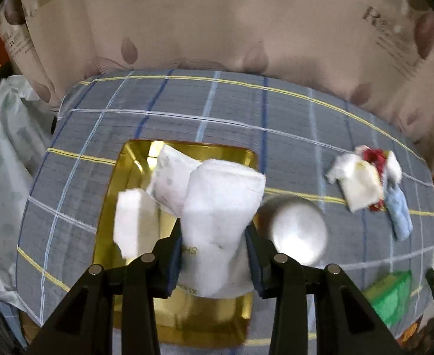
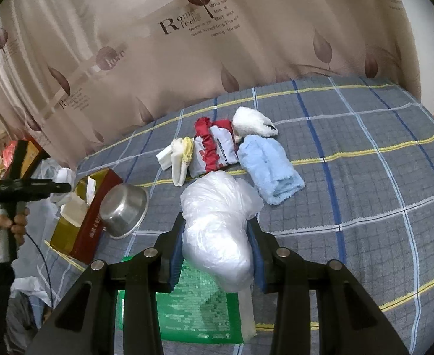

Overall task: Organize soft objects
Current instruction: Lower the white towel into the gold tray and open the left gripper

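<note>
1. The left gripper [image 1: 214, 254] is clamped on a white folded towel [image 1: 220, 216]; both blue-padded jaws press its lower sides, leaving a narrow gap filled by the cloth.
2. That towel hangs above a gold-lined box [image 1: 134, 162], which already holds a patterned white packet [image 1: 169, 180] and a white foam-like block [image 1: 134, 222].
3. Just right of the box sits an upturned steel bowl [image 1: 298, 233] on the plaid blue-grey sheet [image 1: 187, 112].
4. The right gripper [image 2: 218, 254] is closed around a bundle of clear plastic bag [image 2: 217, 222], its jaws pinching the bundle's middle at a moderate width.
5. The bag is held over a green mesh basket [image 2: 187, 310] near the front edge of the bed.
6. Beyond the bag, on the sheet, lie a light blue towel [image 2: 271, 168], a red and white bag [image 2: 214, 151], a fluffy white cloth [image 2: 252, 122] and a cream cloth [image 2: 178, 156], close together, some touching.
7. In the right wrist view, the left tool's handle is gripped by the person's left hand [image 2: 5, 227] at the far left.
</note>
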Available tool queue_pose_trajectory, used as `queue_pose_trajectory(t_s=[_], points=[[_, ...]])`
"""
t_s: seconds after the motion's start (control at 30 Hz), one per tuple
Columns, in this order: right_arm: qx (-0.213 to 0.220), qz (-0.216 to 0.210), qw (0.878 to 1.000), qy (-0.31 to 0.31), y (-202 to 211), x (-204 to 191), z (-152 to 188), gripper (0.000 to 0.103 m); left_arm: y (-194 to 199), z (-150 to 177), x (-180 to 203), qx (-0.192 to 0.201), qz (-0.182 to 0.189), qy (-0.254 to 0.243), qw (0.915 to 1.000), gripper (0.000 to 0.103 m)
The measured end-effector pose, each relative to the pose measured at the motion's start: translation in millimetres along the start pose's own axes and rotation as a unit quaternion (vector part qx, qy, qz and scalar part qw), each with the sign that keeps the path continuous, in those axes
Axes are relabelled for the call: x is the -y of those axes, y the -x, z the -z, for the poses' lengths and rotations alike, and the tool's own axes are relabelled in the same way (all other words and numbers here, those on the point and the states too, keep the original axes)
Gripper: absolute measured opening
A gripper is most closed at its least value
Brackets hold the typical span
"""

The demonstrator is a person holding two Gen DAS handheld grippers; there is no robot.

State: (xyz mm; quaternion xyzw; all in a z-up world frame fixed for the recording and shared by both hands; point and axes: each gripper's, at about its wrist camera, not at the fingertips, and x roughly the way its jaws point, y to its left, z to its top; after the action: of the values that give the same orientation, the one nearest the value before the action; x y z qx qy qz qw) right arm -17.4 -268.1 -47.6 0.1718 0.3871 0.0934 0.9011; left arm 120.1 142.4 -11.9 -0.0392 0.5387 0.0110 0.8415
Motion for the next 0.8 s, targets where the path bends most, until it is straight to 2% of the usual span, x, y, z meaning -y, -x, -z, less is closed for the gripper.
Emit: queue_pose_trajectory(t_s=[0.13, 0.23, 0.33, 0.67, 0.8], points=[[0.004, -0.004, 1.000, 0.005, 1.9, -3.8, 0.1, 0.036, -19.9, -10.7, -13.0, 0.004, -0.021, 0.008, 0.9997, 0.039], [0.003, -0.006, 1.000, 0.007, 0.5, -6.9, 0.8, 0.036, -34.9, -19.4, -21.0, -0.003, -0.023, 0.024, 0.9994, 0.039], [0.000, -0.007, 1.000, 0.010, -1.4, -9.4, 2.4, 0.036, -49.2, -29.7, -20.9, -0.001, -0.048, 0.009, 0.9988, 0.039], [-0.014, -0.012, 1.000, 0.014, -10.1, -12.6, 6.0, 0.037, -73.6, -33.6, -18.9, -0.022, -0.059, -0.003, 0.9980, 0.048], [-0.016, -0.010, 1.000, 0.015, -12.4, -13.7, 7.1, 0.037, -75.5, -33.0, -21.3, -0.030, -0.048, -0.001, 0.9984, 0.051]])
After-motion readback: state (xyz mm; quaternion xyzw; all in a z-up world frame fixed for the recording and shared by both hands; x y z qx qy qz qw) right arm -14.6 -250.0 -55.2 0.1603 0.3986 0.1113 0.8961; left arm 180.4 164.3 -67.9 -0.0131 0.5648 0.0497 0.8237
